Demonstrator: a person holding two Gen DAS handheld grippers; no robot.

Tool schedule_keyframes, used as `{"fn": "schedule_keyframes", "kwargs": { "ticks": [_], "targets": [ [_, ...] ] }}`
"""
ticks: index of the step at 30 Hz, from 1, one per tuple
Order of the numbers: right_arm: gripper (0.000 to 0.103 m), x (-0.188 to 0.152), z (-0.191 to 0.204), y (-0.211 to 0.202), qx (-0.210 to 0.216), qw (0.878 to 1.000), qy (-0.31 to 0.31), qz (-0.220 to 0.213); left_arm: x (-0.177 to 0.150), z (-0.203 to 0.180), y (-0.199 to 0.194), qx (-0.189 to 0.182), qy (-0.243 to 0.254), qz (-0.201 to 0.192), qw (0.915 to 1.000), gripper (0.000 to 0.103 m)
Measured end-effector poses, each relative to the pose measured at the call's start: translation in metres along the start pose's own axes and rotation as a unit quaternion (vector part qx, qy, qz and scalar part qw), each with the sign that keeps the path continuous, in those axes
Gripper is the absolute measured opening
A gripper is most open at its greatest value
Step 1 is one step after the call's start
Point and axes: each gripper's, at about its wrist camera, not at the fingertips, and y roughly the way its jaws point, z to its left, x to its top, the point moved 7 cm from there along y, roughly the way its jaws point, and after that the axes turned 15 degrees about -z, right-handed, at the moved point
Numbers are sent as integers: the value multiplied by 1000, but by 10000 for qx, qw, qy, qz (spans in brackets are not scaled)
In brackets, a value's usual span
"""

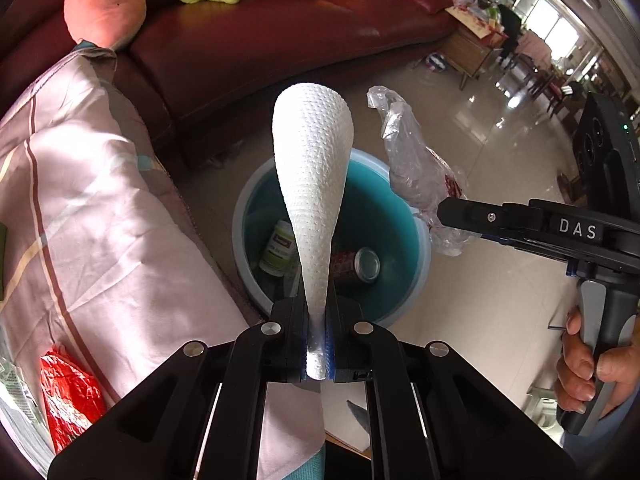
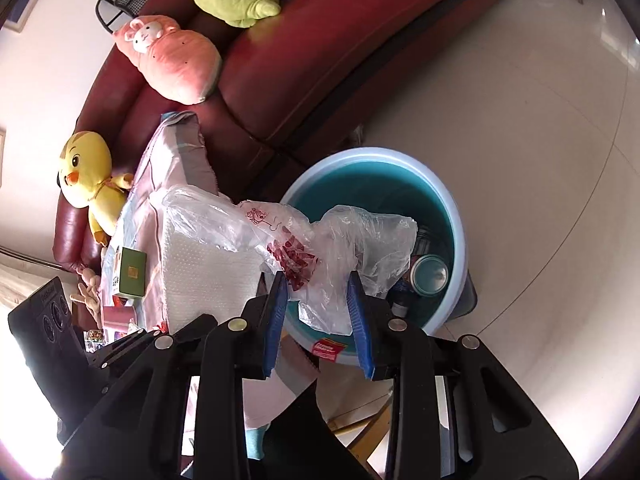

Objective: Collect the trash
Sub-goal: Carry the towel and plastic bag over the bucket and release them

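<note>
My left gripper (image 1: 318, 312) is shut on a white dimpled paper towel (image 1: 312, 168), held upright above the blue round bin (image 1: 256, 288). The bin holds a drink can (image 1: 362, 266) and a white-and-green bottle (image 1: 278, 248). My right gripper (image 2: 316, 280) is open, and a clear plastic bag with red print (image 2: 320, 240) lies between its blue pads over the bin rim (image 2: 456, 216). In the left wrist view the right gripper (image 1: 448, 210) enters from the right with the bag (image 1: 408, 160) at its tip. The paper towel (image 2: 208, 272) also shows at left in the right wrist view.
A dark red sofa (image 1: 248, 48) curves behind the bin, with plush toys (image 2: 176, 60) on it. A pink striped quilt (image 1: 88, 200) lies at left with a red wrapper (image 1: 68, 392) and a green box (image 2: 132, 272). Glossy tiled floor (image 2: 520, 120) spreads to the right.
</note>
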Motion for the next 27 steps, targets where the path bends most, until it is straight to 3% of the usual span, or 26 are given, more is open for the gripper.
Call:
{"fn": "schedule_keyframes", "kwargs": {
  "ticks": [2, 4, 6, 10, 12, 15, 22, 24, 26, 27],
  "targets": [
    [30, -1, -4, 3, -24, 10000, 48, 46, -6, -1, 8, 0, -13, 126, 9999, 11],
    [30, -1, -8, 7, -44, 9999, 94, 84, -9, -4, 17, 17, -3, 208, 9998, 24],
    [31, -1, -11, 10, -58, 9998, 125, 113, -12, -6, 25, 67, 3, 238, 9997, 43],
    [31, -1, -17, 16, -89, 9996, 194, 179, -16, -4, 32, 164, 16, 290, 9994, 56],
    [31, -2, -19, 19, -106, 9995, 213, 210, -17, -1, 31, 232, -9, 269, 9994, 69],
    [31, -2, -19, 23, -122, 9994, 217, 245, -16, 6, 26, 312, -69, 190, 9993, 81],
    [33, -8, -11, 35, -94, 9990, 171, 391, -17, 23, 16, 474, -182, 79, 9987, 87],
    [40, -10, -8, 40, -80, 9988, 145, 452, -16, 28, 13, 490, -224, 35, 9985, 88],
    [58, -11, -5, 43, -59, 9986, 159, 500, -15, 35, 11, 516, -254, 18, 9983, 90],
    [61, -12, -4, 44, -60, 9985, 168, 520, -16, 38, 10, 516, -268, 8, 9983, 90]
  ]
}}
